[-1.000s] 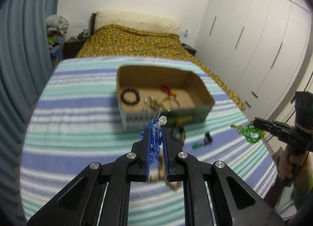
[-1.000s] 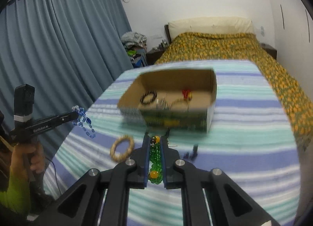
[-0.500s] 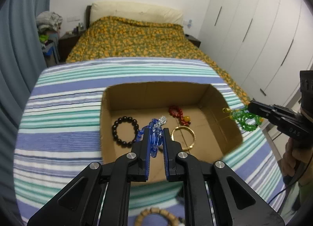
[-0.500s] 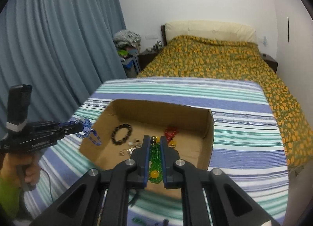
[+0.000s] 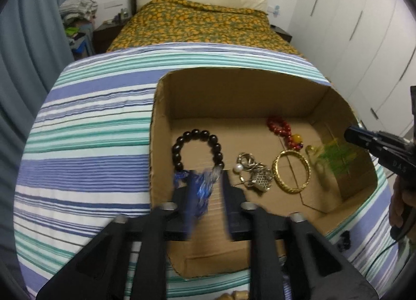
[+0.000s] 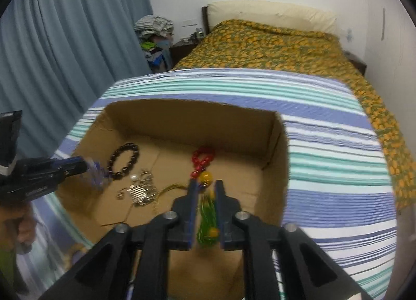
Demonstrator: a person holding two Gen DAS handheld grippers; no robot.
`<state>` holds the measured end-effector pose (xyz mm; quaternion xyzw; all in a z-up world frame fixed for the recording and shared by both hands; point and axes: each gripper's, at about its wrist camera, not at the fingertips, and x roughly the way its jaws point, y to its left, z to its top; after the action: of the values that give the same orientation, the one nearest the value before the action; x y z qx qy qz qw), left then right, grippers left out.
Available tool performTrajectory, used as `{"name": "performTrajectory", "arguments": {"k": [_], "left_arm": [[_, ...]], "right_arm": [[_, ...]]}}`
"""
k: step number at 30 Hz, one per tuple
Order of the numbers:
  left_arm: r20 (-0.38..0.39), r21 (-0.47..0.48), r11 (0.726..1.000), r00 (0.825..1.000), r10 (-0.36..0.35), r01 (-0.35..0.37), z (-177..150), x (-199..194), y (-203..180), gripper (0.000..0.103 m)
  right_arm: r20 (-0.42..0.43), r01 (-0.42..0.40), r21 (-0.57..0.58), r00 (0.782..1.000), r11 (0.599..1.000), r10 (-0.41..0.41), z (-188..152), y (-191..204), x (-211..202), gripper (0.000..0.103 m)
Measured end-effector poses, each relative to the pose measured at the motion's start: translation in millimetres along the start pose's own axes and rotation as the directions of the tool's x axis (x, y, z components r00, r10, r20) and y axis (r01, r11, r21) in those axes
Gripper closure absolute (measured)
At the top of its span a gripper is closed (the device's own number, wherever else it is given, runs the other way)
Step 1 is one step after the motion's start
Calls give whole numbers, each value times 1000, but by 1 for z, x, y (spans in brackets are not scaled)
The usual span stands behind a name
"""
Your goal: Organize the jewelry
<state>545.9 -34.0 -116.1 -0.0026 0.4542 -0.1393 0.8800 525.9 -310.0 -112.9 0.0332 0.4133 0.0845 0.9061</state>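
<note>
Hanging over the box (image 5: 260, 84), both grippers are seen with beaded strands between their fingers. The left gripper (image 5: 205, 190) is spread wider than its load: the blue strand (image 5: 201, 192) lies against the left finger, blurred, and whether it is pinched or dropping cannot be told. The right gripper (image 6: 206, 211) is likewise parted, with visible gaps on either side of the green strand (image 6: 208, 219), so a firm pinch is not shown; that strand is also blurred.

On the box floor are seen a black bead bracelet (image 5: 197, 150), a red bead strand (image 5: 282, 128), a gold bangle (image 5: 291, 172) and a tangle of silver pieces (image 5: 253, 172). The blue strand is held just in front of the black bracelet; the green one is at the box's right side, near the red beads and bangle.

Both strands are judged light and limp: they would drape and swing from any single hold, so a pinch across the doubled strand, near its middle, is advised. Glassy beads are likely slippery and may roll out from between flat pads; a hold on the string between beads, or across two beads at once, should be surer. Chipping is possible if they are dropped from height, so a low release is preferred. The bangle is taken to be stiff and would be gripped across its rim; the silver tangle is expected to snag.
</note>
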Motion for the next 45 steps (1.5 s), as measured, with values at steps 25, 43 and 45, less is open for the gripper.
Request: {"name": "performTrajectory", "arguments": {"k": [25, 43, 45], "left_arm": [[105, 33, 984, 980, 169, -174, -206, -171, 38, 8], [6, -10, 986, 986, 169, -169, -251, -84, -1, 8], [12, -4, 984, 984, 181, -180, -253, -85, -1, 6]], "right_arm": [[64, 149, -15, 987, 989, -148, -203, 34, -159, 43], [-32, 169, -22, 985, 985, -170, -267, 59, -106, 41], [-35, 169, -29, 985, 985, -170, -267, 61, -105, 38]]}}
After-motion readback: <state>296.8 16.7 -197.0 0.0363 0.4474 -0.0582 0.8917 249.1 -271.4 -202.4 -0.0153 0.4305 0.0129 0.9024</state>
